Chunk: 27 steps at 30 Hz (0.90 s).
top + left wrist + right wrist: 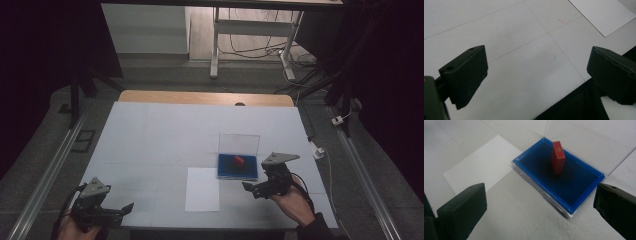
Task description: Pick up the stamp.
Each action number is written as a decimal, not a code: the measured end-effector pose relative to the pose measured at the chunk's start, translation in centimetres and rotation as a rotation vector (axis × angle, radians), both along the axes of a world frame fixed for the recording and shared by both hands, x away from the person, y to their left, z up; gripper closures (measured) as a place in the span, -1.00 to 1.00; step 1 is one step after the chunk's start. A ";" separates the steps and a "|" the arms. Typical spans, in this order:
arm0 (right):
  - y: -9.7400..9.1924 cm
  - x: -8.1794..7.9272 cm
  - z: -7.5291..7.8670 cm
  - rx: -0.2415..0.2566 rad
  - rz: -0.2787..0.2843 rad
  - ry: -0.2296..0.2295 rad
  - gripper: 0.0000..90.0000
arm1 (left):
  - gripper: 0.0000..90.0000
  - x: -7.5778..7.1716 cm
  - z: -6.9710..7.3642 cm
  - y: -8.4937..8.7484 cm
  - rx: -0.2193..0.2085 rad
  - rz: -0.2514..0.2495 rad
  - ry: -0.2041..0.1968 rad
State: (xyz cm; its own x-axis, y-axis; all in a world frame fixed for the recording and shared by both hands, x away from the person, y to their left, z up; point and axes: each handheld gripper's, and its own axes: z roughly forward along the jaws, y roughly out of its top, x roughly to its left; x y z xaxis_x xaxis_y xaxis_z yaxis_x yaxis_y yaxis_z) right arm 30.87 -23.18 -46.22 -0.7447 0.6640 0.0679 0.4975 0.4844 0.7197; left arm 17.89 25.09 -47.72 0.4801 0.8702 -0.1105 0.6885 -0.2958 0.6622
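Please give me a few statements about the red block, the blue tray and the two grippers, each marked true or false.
1. The red block stands upright inside the blue tray. True.
2. The right gripper is shut on the red block. False: its jaws are wide apart, short of the tray, holding nothing.
3. A white sheet of paper lies beside the tray. True.
4. The left gripper hovers above the tray. False: it is near the table's front left corner, far from the tray.
5. The tray's clear lid is closed over the block. False: it stands open behind the tray.
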 end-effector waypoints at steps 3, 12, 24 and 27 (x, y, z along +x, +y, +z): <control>0.5 0.5 -0.1 -0.007 0.006 0.002 -1.00 | -0.91 0.0 0.0 0.0 -0.002 -0.002 0.000; 1.8 2.2 -0.5 -0.030 0.010 0.012 -1.00 | -0.92 0.0 0.0 0.0 -0.003 -0.005 -0.002; 2.9 4.2 -1.3 -0.074 -0.009 0.000 -1.00 | -0.92 0.0 0.0 0.0 -0.004 -0.004 0.000; 3.2 4.7 -1.5 -0.080 -0.006 -0.003 -1.00 | -0.92 0.0 0.0 0.0 -0.005 -0.004 0.000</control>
